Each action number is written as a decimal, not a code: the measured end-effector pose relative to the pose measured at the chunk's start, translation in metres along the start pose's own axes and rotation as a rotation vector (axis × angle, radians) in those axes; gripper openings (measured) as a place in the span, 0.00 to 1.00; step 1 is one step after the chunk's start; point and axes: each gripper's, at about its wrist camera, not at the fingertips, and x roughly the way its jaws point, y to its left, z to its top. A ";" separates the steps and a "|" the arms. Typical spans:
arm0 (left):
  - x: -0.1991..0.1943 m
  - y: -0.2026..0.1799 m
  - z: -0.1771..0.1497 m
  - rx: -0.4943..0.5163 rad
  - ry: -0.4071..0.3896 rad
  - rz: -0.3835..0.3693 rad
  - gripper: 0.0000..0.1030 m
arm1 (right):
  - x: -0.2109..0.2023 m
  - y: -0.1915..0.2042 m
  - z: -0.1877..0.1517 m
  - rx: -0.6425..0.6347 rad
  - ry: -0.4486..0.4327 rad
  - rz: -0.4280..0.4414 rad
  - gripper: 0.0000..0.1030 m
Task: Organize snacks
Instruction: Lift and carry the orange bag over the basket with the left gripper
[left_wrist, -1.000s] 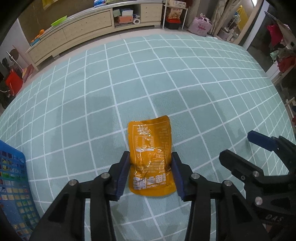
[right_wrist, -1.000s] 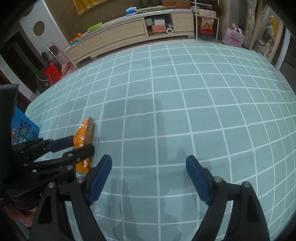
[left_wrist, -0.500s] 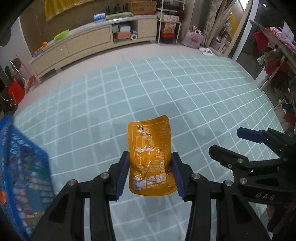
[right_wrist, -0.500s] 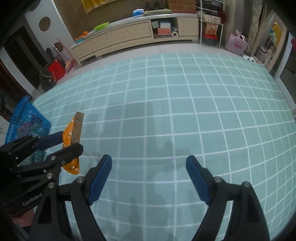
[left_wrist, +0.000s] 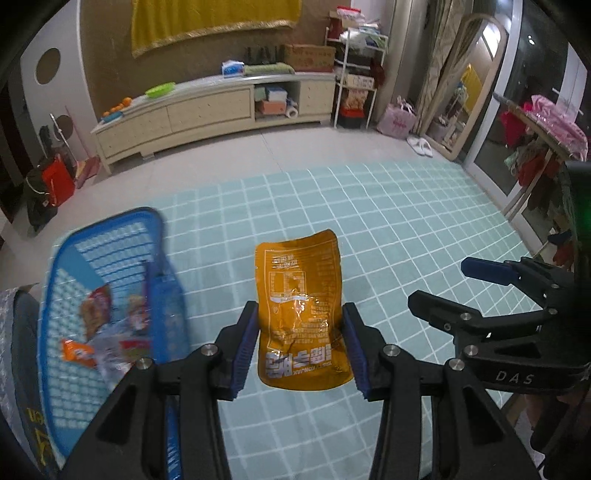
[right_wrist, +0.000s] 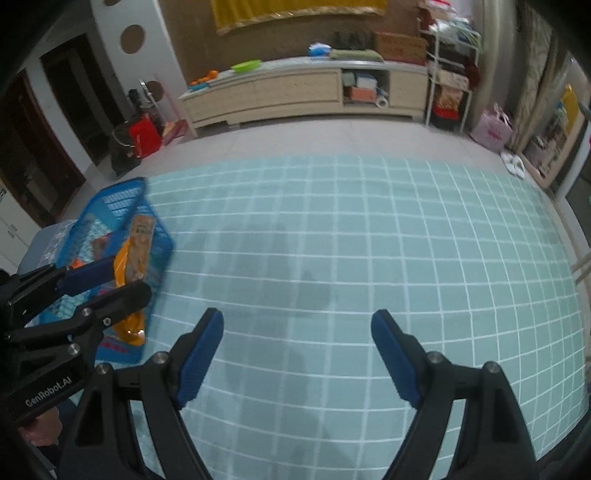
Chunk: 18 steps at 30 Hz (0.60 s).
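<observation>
**Operator:** What has changed since a second ago?

**Technician:** The left gripper (left_wrist: 301, 345) has lifted the orange snack pouch (left_wrist: 301, 306) off the green grid rug (left_wrist: 388, 221). A second ago the pouch lay flat on the rug; it now hangs clear of it, clamped between both blue pads. The blue basket (left_wrist: 110, 236), then barely in view, is now just left of the pouch.

**Operator:** Meaning for the task?

**Technician:** Pickup is complete. In my judgement, transfer to the basket comes next.

**Operator:** The right gripper?

**Technician:** The right gripper (right_wrist: 297, 356) is spread wide with nothing between its jaws, well right of the basket.

**Operator:** Obstructions?

**Technician:** Other snack packets (left_wrist: 107, 332) already lie in the basket. Its near wall must be cleared. The cabinet (left_wrist: 207, 110) stands well beyond the basket.
</observation>
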 end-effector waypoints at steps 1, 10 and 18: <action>-0.005 0.003 -0.002 -0.002 -0.004 0.007 0.41 | -0.003 0.007 0.000 -0.008 -0.005 0.002 0.83; -0.052 0.047 -0.021 -0.036 -0.029 0.059 0.42 | -0.020 0.071 0.007 -0.064 -0.051 0.038 0.83; -0.069 0.099 -0.037 -0.089 -0.038 0.095 0.42 | -0.006 0.123 0.017 -0.108 -0.073 0.068 0.83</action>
